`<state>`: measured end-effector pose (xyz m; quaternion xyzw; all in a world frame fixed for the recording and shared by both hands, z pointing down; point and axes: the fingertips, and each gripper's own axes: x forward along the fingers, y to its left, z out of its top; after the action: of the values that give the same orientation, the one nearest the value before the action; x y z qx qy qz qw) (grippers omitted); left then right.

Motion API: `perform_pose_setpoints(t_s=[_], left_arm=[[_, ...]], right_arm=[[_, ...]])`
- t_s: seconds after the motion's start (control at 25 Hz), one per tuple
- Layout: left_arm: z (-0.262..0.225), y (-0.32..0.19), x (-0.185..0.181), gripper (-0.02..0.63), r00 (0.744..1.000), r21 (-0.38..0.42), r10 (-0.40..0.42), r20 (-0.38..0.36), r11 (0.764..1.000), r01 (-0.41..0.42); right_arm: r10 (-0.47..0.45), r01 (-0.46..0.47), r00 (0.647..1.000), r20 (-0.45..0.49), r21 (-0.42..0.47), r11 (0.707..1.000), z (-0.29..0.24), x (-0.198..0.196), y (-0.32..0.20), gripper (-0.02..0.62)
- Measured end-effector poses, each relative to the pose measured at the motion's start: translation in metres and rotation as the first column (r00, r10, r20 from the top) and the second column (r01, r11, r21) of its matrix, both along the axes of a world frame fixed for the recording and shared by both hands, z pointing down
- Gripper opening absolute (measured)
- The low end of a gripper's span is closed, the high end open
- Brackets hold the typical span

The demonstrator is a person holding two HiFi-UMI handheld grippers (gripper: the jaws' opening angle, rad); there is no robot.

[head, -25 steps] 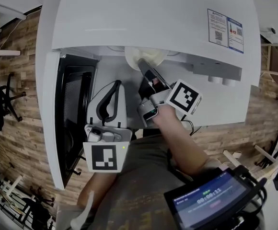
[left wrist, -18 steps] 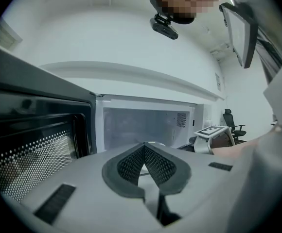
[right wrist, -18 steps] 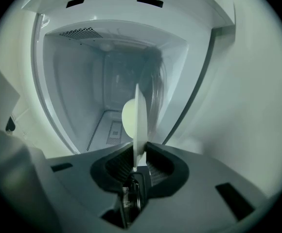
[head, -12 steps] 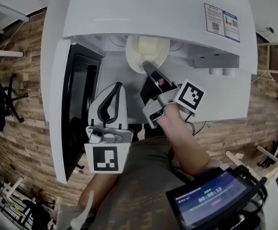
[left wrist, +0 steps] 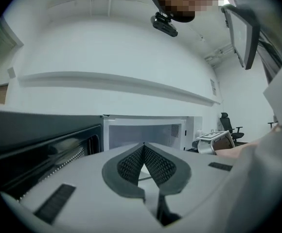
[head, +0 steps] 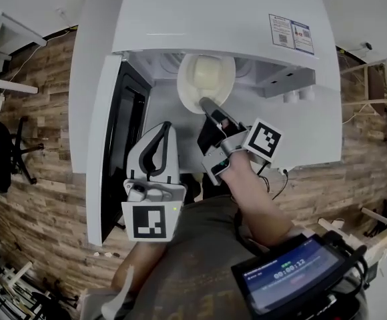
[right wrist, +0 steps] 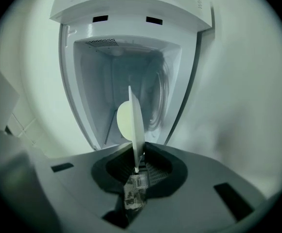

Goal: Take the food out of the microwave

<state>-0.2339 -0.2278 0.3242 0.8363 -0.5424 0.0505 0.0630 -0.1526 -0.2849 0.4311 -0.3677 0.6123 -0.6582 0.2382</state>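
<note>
The white microwave (head: 213, 19) stands open, its dark door (head: 103, 145) swung out to the left. A white plate (head: 193, 93) carrying a pale round food (head: 210, 74) hangs at the mouth of the cavity. My right gripper (head: 207, 103) grips the plate's near rim, its jaws still closing on it. In the right gripper view the plate (right wrist: 136, 130) stands edge-on between the pads of that gripper (right wrist: 137, 166), with the food (right wrist: 123, 120) on its left face and the cavity (right wrist: 131, 72) behind. My left gripper (head: 165, 127) is shut and empty beside the door, left of the plate.
The microwave's knobs (head: 297, 95) sit right of the cavity. A person's forearm (head: 253, 192) reaches up from below. A tablet screen (head: 293, 272) shows at the lower right. An office chair (head: 0, 152) stands on the wooden floor at far left.
The plate has come further out of the cavity toward me, held by my right gripper. My left gripper has moved up along the door, still shut.
</note>
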Motion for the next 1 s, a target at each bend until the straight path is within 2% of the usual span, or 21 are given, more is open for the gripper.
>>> perform_pose_setpoints(t_s=[0.16,0.4,0.64,1.0], left_arm=[[-0.023,0.013,-0.004,0.006,1.0,0.034,0.025,-0.012,0.999,-0.025],[-0.032,0.036,0.003,0.006,0.999,0.065,0.043,-0.025,0.997,-0.042],[-0.029,0.053,0.012,0.006,0.999,0.048,0.023,-0.036,0.999,-0.022],[-0.018,0.098,0.026,0.006,0.999,0.014,-0.031,-0.028,0.999,0.032]], right_arm=[[0.009,-0.009,1.0,-0.004,0.03,1.0,-0.027,-0.006,0.015,0.055],[0.021,-0.021,1.0,0.005,0.032,0.999,-0.033,0.0,0.047,0.055],[0.018,-0.018,1.0,0.004,0.029,0.999,-0.03,0.012,0.07,0.057],[-0.043,0.043,0.999,-0.004,0.003,0.999,-0.014,0.022,0.112,0.058]])
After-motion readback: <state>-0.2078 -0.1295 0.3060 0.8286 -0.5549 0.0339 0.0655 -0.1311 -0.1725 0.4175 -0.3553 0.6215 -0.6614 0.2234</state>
